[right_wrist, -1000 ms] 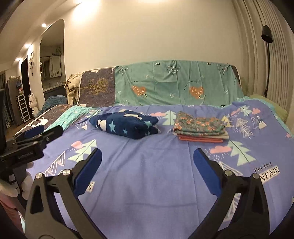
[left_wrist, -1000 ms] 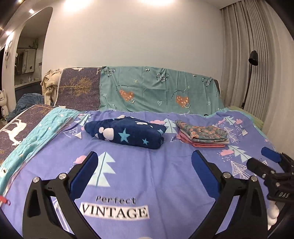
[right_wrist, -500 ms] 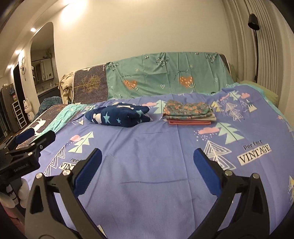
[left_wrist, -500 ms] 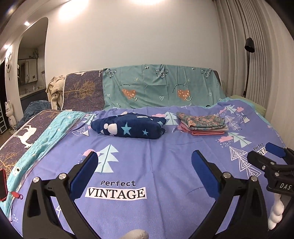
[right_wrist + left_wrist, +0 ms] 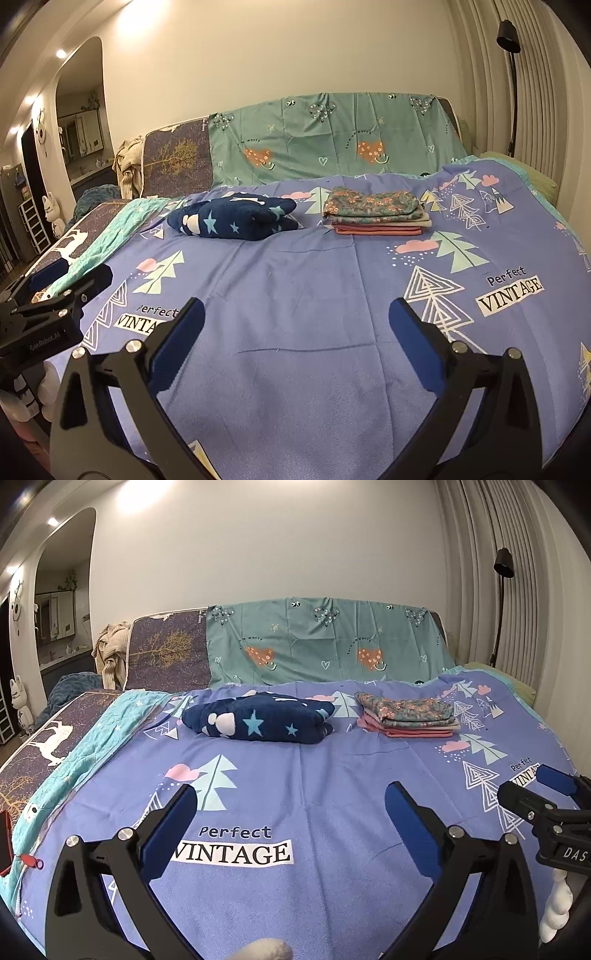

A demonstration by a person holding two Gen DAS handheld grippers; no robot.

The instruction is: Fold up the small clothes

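- My left gripper (image 5: 290,808) hangs over the near part of the purple bedsheet (image 5: 332,775); jaws spread wide, nothing between the blue pads (image 5: 168,827)
- My right gripper (image 5: 295,325) is likewise above the sheet; jaws wide apart, empty; its side shows at the right edge of the left wrist view, and the left one shows at the left edge of the right wrist view
- Folded navy star-print garment (image 5: 258,722) lies on the far half of the sheet, left of centre; well apart from both grippers
- Stack of folded clothes (image 5: 406,716), floral piece on top and pink at the bottom, sits just to the right of the navy garment; the two are near each other, not touching
- Teal heart-print cloth (image 5: 325,646) is draped over the headboard behind them
- Black floor lamp (image 5: 503,565) stands at far right by the curtain (image 5: 535,572)
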